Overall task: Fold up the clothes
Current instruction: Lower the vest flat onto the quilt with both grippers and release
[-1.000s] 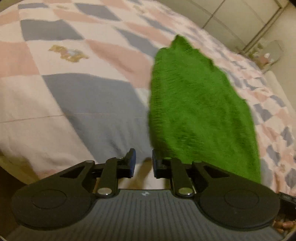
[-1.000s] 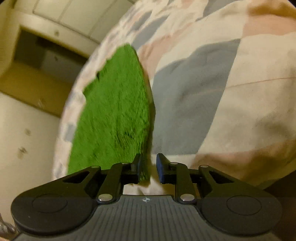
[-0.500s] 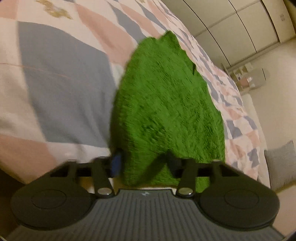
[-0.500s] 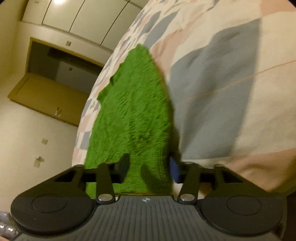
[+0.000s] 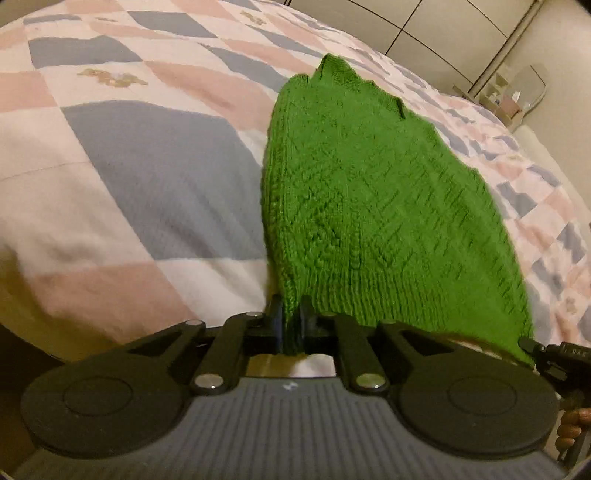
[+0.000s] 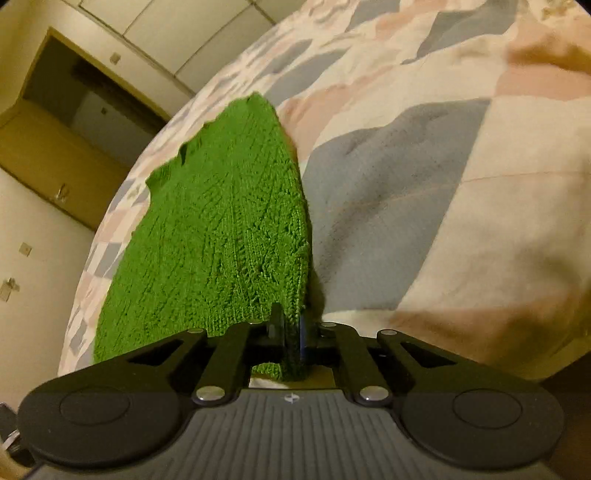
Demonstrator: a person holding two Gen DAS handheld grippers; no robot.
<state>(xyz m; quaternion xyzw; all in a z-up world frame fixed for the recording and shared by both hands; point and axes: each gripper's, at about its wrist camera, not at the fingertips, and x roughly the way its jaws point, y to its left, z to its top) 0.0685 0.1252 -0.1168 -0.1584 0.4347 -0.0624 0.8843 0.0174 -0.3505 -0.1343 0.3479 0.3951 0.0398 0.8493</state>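
Right wrist: patchwork bedspread beneath white cupboards.

A bed is seen in both views, covered by a quilt with a pattern of pink, grey-blue and white patches. Small yellow-brown figures are printed on some white patches. A green knitted garment is laid flat directly on the quilt, stretched from the near edge of the bed toward its far side. The near hem of the garment is lifted a little off the quilt. The quilt is slightly wrinkled beside the garment.
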